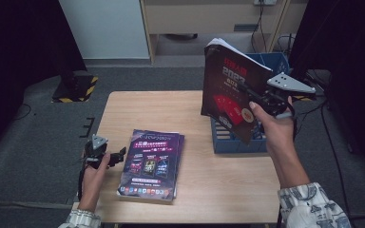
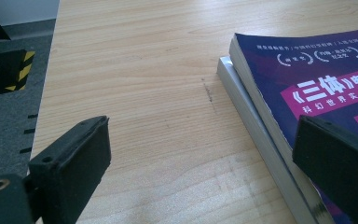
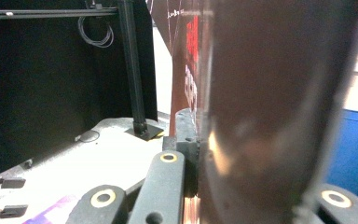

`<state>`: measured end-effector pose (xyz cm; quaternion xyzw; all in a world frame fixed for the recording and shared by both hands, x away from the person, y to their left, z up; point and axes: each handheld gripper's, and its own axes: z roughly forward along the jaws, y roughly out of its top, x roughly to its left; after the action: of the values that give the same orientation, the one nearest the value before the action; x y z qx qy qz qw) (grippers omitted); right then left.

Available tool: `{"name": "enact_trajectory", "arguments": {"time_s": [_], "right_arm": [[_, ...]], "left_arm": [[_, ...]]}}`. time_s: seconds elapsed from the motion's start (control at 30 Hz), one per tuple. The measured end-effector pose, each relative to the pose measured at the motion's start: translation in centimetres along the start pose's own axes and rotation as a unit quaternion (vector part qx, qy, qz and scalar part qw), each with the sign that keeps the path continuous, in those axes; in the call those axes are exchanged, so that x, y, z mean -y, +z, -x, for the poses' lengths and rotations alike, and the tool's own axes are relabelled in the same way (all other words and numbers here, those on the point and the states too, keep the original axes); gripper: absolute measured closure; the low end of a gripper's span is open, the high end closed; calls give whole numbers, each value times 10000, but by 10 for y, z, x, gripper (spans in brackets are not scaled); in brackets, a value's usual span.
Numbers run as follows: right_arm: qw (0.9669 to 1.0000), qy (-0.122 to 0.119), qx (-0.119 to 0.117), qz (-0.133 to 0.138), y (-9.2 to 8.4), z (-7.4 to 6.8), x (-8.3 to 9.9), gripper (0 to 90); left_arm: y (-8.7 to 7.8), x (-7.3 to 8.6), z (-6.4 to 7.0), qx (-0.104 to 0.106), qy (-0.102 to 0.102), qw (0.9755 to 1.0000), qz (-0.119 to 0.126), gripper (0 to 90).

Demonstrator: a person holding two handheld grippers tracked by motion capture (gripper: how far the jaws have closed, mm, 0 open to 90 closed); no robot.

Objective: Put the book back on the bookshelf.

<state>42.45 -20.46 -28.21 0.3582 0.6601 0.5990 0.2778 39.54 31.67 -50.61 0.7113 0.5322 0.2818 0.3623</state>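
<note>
A dark book with red print (image 1: 225, 80) stands upright in the air over the blue crate (image 1: 233, 141). My right gripper (image 1: 249, 92) is shut on its near edge. In the right gripper view the book's glossy cover (image 3: 270, 116) rises close in front, pinched between the jaws of that gripper (image 3: 196, 140). Two purple books (image 1: 152, 164) lie stacked flat on the table's front left. My left gripper (image 1: 120, 156) rests beside their left edge, open and holding nothing. In the left gripper view its jaws (image 2: 200, 163) stand wide apart, the right one over the stack's edge (image 2: 261, 116).
The wooden table (image 1: 199, 185) has bare room between the stack and the crate. The crate stands at the table's right edge. A yellow-and-black striped base (image 1: 76, 88) sits on the grey floor beyond the table's far left corner. Dark curtains hang at both sides.
</note>
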Motion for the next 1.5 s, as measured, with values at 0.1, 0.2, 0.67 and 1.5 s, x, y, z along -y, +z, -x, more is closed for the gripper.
{"name": "enact_trajectory", "arguments": {"time_s": [0.1,0.2,0.67,1.5], "right_arm": [[10000,-14,65,-14,-3,4,0,866],[9999,-23,117,-31,-6,7,1,866],[9995,-28,309,-68,-18,21,3,866],[9954,8,930,-248,5,34,12,867]], "left_arm": [[0,0,0,-3,-4,10000,4,42],[0,0,0,-4,-3,10000,1,42],[0,0,0,-7,-5,10000,-1,43],[-1,-1,1,-6,-3,10000,44,44]]}}
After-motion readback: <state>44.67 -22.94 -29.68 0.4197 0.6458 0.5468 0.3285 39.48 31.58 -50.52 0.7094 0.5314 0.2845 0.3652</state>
